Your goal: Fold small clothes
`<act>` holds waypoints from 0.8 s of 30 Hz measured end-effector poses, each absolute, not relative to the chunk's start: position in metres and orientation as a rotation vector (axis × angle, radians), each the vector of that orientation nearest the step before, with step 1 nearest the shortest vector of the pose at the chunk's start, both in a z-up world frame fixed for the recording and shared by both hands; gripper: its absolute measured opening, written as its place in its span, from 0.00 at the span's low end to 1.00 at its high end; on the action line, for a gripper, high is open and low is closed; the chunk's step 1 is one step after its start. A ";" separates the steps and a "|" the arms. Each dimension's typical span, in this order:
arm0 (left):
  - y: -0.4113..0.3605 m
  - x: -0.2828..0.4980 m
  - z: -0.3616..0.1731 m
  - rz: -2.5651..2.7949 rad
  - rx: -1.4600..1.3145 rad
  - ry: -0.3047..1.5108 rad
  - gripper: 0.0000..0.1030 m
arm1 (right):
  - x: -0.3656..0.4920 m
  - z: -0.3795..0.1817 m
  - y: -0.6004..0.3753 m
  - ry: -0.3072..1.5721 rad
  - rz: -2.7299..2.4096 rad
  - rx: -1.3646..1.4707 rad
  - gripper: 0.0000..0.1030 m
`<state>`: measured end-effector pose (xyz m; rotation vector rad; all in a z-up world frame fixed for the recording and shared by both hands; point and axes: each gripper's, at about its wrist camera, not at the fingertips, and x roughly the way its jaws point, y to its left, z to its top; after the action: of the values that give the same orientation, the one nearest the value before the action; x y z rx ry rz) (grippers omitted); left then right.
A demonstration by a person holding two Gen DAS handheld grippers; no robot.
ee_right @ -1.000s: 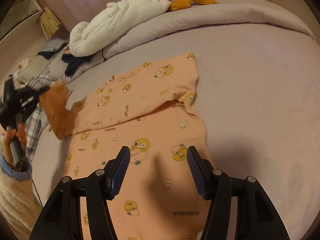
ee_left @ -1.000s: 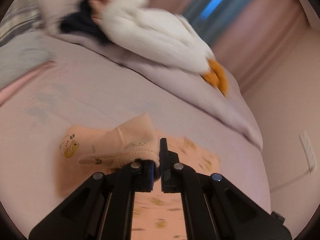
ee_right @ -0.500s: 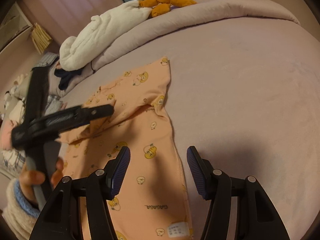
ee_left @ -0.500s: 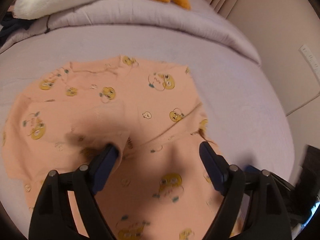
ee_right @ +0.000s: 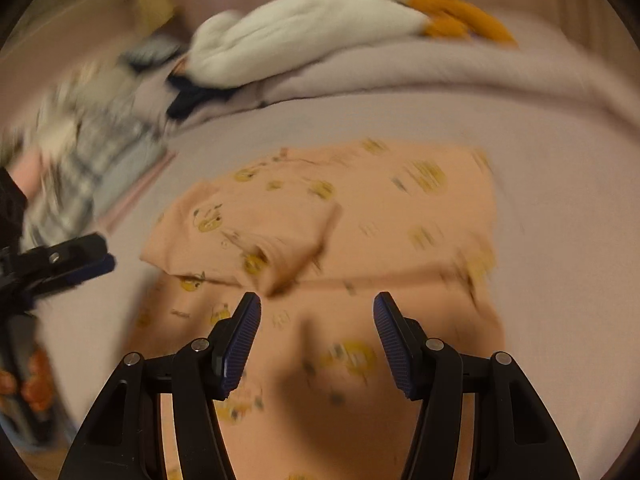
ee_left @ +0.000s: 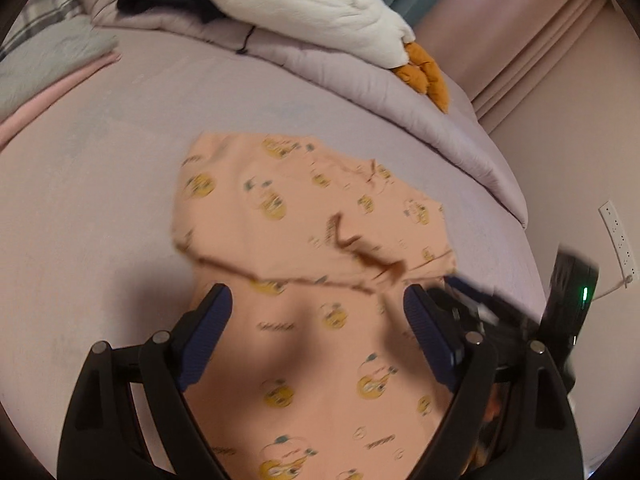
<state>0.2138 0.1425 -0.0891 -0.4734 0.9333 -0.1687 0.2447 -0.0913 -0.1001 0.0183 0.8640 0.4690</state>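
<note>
Left wrist view: peach printed top flat on bed, sleeves folded in, lengthwise fold left. My left gripper just opened, empty; right gripper open, empty.

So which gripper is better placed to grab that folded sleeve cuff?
Probably right. The right gripper hangs open with the cuff just ahead of its fingers. The left gripper, whose jaws have just been opening with nothing between them, sits out beside the shirt, over the sheet.
</note>
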 end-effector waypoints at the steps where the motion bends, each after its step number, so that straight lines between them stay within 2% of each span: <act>1: 0.146 0.213 -0.092 -0.168 -0.479 0.939 0.85 | 0.252 -0.096 -0.071 0.849 0.480 -0.068 0.57; 9: 0.172 0.199 -0.108 -0.177 -0.565 0.959 0.85 | 0.278 -0.114 -0.005 0.879 0.516 -0.445 0.57; 10: 0.173 0.201 -0.109 -0.178 -0.573 0.960 0.85 | 0.280 -0.115 -0.001 0.880 0.512 -0.475 0.53; 12: 0.178 0.202 -0.112 -0.182 -0.605 0.965 0.85 | 0.288 -0.121 0.005 0.895 0.490 -0.538 0.39; 13: 0.179 0.202 -0.112 -0.183 -0.611 0.964 0.85 | 0.291 -0.123 0.005 0.916 0.491 -0.535 0.16; 14: 0.180 0.201 -0.112 -0.183 -0.613 0.963 0.85 | 0.295 -0.123 0.001 0.937 0.493 -0.502 0.09; 21: 0.183 0.199 -0.111 -0.196 -0.626 0.957 0.85 | 0.282 -0.100 -0.123 0.843 0.472 0.294 0.08; 24: 0.180 0.198 -0.112 -0.206 -0.628 0.966 0.85 | 0.270 -0.120 -0.153 0.860 0.451 0.385 0.08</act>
<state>0.1984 0.1802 -0.1123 -0.6281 0.9656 -0.2057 0.2705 -0.1529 -0.1203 0.3846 0.8596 0.4508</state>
